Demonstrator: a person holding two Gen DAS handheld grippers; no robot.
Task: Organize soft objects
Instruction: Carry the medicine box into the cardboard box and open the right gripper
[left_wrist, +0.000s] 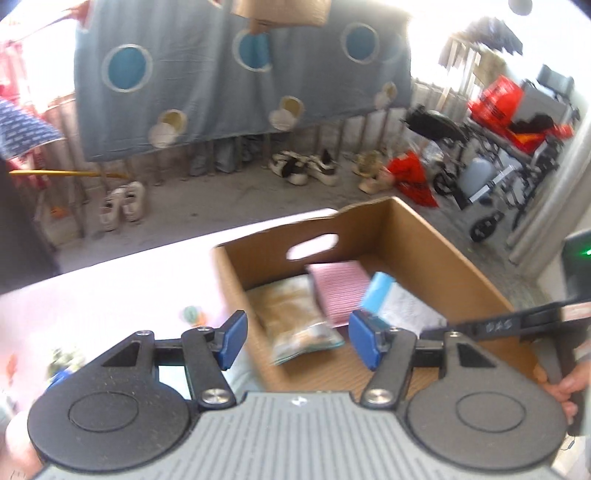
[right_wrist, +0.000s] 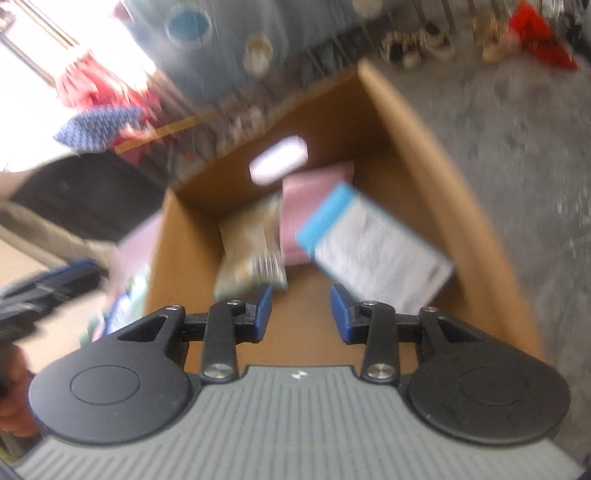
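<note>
Both claws gaping wide and gripping nothing above the cardboard box.

The left gripper is hovering over the near-left corner of the cardboard box, its blue pads spread. The right gripper is hanging over the box's near edge, jaws likewise apart. Inside are lying a tan packet, a pink pouch beside it, and a white-and-blue packet, tilted and blurred.

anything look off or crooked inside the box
The blue-and-white packet sits tilted in the cardboard box, propped against the pink packet rather than lying flat. The tan packet lies flat.
</note>
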